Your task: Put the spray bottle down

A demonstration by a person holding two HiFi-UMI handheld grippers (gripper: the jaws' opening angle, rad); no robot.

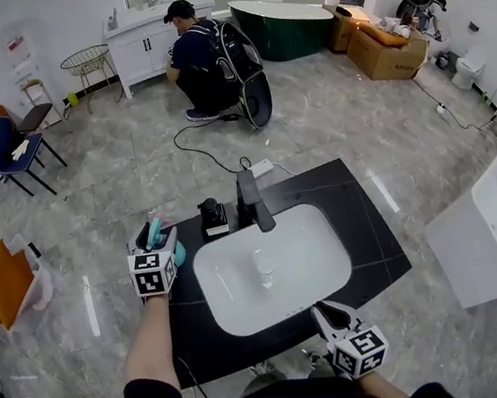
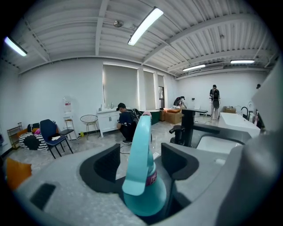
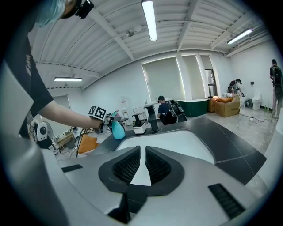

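A white sink basin (image 1: 301, 255) is set in a black countertop (image 1: 367, 220), seen from above; a black faucet (image 1: 250, 199) stands at the basin's far rim. The teal spray bottle (image 2: 142, 178) stands upright on the countertop just beyond the basin's left rim, near its far corner. The left gripper (image 1: 158, 238) sits around the bottle; its jaws are apart, one on each side of the bottle's neck, with a gap showing between each pad and the plastic. The right gripper (image 3: 142, 161) hovers over the countertop at the basin's near right corner; its jaws are drawn together to a thin slit, with nothing between them. Well beyond the basin, a person (image 1: 202, 58) crouches on the grey tiled floor.
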